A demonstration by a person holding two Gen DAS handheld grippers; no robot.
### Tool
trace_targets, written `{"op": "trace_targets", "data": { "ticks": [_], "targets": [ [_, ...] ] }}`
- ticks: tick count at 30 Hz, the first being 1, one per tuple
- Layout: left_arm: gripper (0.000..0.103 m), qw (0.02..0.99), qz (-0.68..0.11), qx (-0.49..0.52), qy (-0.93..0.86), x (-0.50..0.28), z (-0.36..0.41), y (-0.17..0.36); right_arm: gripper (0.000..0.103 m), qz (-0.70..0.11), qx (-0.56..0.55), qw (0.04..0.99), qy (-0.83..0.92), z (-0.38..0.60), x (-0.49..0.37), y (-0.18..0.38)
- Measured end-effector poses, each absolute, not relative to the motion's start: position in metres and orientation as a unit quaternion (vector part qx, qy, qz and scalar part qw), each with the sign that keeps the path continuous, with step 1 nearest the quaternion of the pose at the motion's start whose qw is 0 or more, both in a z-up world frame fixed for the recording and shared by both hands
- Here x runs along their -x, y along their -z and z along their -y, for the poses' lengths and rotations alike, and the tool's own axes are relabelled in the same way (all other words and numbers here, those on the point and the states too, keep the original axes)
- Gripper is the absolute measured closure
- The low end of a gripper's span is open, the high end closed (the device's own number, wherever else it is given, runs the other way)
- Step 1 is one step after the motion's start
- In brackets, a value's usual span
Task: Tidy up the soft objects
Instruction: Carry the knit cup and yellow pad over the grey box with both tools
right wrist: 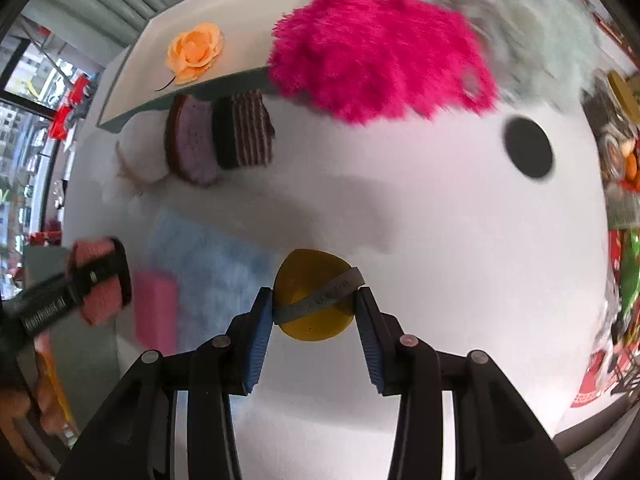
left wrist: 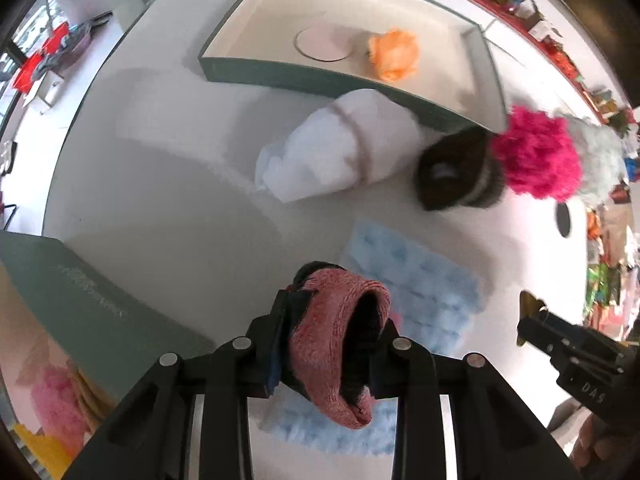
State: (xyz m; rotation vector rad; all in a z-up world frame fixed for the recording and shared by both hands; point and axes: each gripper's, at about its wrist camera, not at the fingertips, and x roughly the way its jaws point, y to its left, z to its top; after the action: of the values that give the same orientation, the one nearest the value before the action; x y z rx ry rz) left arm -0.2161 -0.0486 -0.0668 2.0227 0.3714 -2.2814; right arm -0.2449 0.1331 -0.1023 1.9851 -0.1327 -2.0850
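Meanwhile, the left gripper (left wrist: 328,344) clamps a rolled pink sock (left wrist: 340,344), long axis along its fingers, while the right gripper (right wrist: 316,304) pinches a banded yellow sponge (right wrist: 314,300) above the table (right wrist: 400,220).

A white table (right wrist: 420,216) stands beside bright windows (right wrist: 20,120) on the left.

Flower (left wrist: 394,55) in tray (left wrist: 340,80) at table's (left wrist: 160,184) far side, rolled towel (left wrist: 336,148) before tray, cloth (left wrist: 416,276) nearer.
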Motion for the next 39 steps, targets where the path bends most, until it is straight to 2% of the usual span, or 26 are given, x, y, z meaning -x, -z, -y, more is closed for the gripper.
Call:
{"op": "trace_targets", "data": {
  "ticks": [9, 21, 30, 39],
  "targets": [
    [0.071, 0.013, -0.089, -0.659, 0.746, 0.176, 0.014, 0.039, 0.059, 0.08, -0.701, 0.126, 0.698, -0.172, 0.206, 0.09],
    [0.071, -0.005, -0.05, -0.662, 0.748, 0.07, -0.006, -0.002, 0.058, 0.028, -0.72, 0.182, 0.669, -0.144, 0.124, 0.065],
    [0.071, 0.054, -0.091, -0.627, 0.772, 0.02, 0.044, -0.033, 0.057, -0.031, -0.698, 0.258, 0.667, -0.093, 0.099, 0.032],
    [0.071, 0.055, -0.092, -0.61, 0.785, -0.007, 0.112, -0.044, 0.056, -0.01, -0.682, 0.249, 0.688, -0.049, 0.076, 0.015]
  ]
}}
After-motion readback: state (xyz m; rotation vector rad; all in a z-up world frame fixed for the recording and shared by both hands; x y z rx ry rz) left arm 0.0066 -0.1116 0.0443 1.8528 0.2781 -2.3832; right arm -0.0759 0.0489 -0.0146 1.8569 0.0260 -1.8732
